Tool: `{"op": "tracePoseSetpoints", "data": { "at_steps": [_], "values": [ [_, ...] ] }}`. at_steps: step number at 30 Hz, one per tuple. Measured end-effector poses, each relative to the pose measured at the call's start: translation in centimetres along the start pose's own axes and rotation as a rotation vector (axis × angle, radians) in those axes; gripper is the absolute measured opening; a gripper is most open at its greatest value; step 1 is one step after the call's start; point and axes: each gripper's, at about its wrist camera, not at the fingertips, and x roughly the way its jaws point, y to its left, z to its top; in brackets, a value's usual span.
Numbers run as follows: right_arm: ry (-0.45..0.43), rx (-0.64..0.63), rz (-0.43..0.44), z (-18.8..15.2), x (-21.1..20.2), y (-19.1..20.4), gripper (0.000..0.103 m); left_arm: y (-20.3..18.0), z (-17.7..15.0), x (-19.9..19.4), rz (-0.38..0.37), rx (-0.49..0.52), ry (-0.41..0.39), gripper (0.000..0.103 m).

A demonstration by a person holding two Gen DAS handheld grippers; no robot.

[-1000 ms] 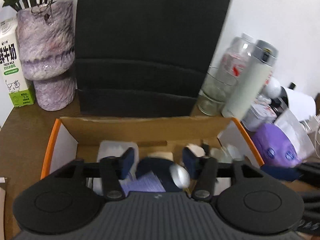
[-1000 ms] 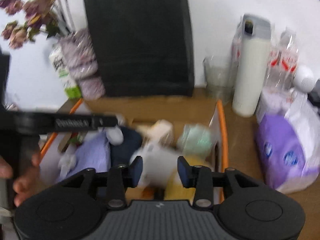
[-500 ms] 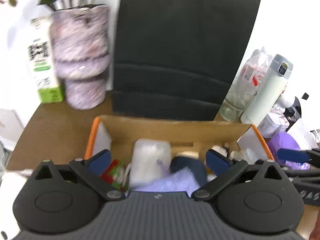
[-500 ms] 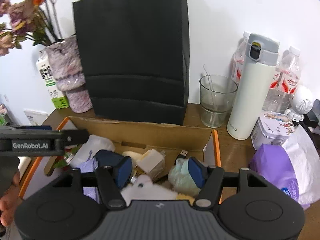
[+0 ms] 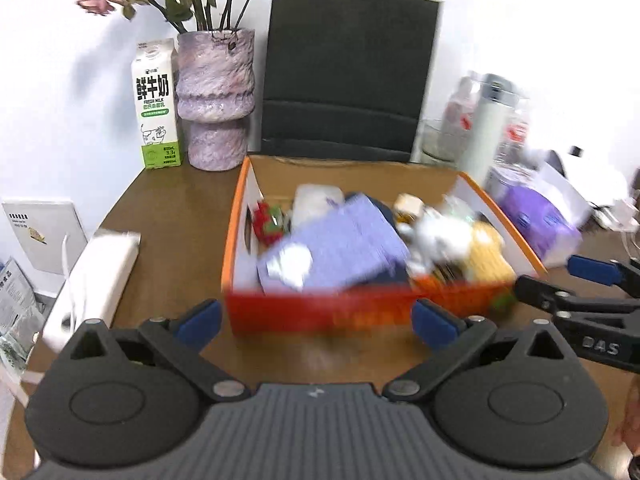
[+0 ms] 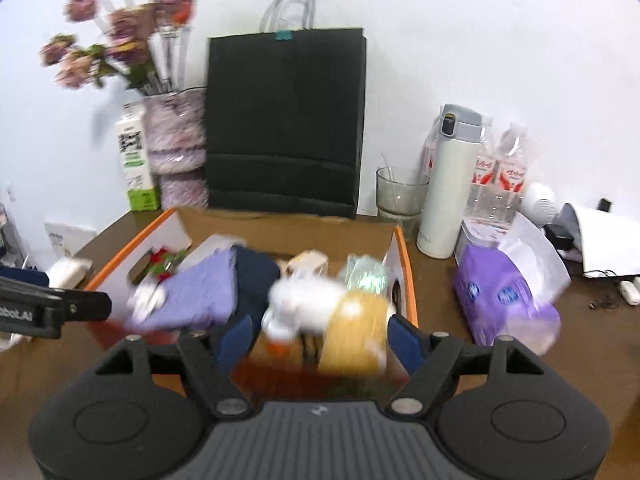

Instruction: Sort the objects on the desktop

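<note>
left gripper: we see both grippers pulled back out of the box since a second ago; jaws now spread wide, nothing between the pads, parked in front of the box's near wall.
right gripper: jaws opening, nothing gripped; the blurred white item and yellow item sit beyond the pads, inside the box.
orange box: on the brown table, full — purple pack, white item, yellow item, red bits at left.
change: earlier both jaws were narrower, down among the contents.
meaning: we judge a drop-off is finished; next pick is likely loose table stuff, e.g. the purple tissue pack right of the box.
</note>
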Motion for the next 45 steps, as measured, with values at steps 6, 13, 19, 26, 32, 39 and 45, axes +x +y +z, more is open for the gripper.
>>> {"op": "tracePoseSetpoints", "data": {
  "at_steps": [6, 13, 19, 26, 32, 39, 45],
  "values": [
    [-0.014, 0.017, 0.039, -7.7, -4.7, 2.1, 0.085, -0.3, -9.3, -4.0, 0.105, -0.069, -0.059, 0.103],
    [0.007, 0.026, 0.029, -13.9, -8.9, 3.0, 0.085, -1.5, -14.5, -6.1, 0.094, 0.031, -0.037, 0.103],
    [0.015, 0.061, 0.037, -15.4, -9.4, 3.4, 0.092, -2.3, -15.8, -5.1, 0.061, 0.061, -0.028, 0.103],
    [0.061, 0.025, -0.009, -15.1, -6.4, 4.5, 0.098, -1.9, -15.1, -2.3, 0.080, 0.010, 0.015, 0.103],
    [0.084, 0.041, -0.040, -14.5, -4.6, 4.5, 0.100, -1.9, -14.5, -1.2, 0.107, 0.031, 0.018, 0.103],
    [0.121, 0.083, -0.025, -14.1, -3.3, 4.3, 0.103, -0.7, -14.1, -0.8, 0.065, 0.046, 0.021, 0.103],
    [0.122, 0.084, -0.027, -14.0, -3.1, 4.3, 0.103, -0.7, -14.3, -0.9, 0.060, 0.050, 0.020, 0.103]
  ]
}}
